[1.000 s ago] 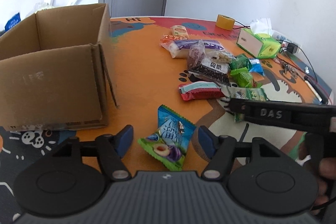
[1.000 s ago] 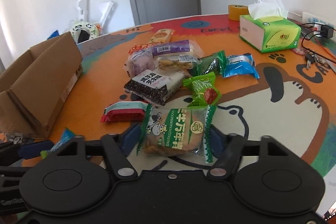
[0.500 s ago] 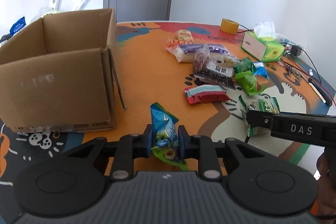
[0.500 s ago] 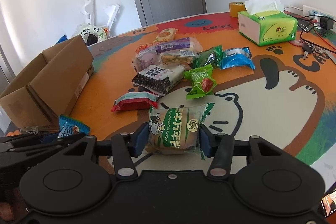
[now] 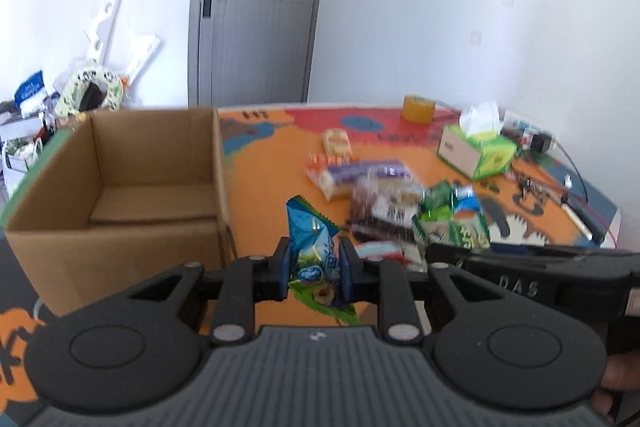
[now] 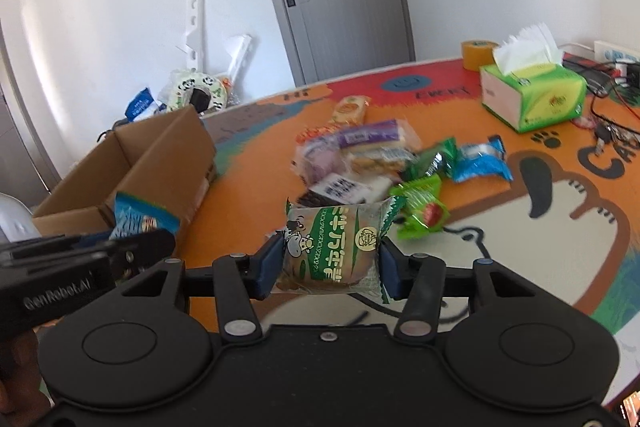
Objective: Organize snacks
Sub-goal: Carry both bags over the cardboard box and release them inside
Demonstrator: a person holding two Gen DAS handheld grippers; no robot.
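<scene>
Two packets held above the tabletop, left gripper (image 5: 313, 269) clenched on a blue snack packet (image 5: 310, 247) beside the open cardboard box (image 5: 120, 183), right gripper (image 6: 327, 269) grasping a green bun packet (image 6: 334, 247), other snacks (image 6: 372, 155) heaped mid-table.
</scene>
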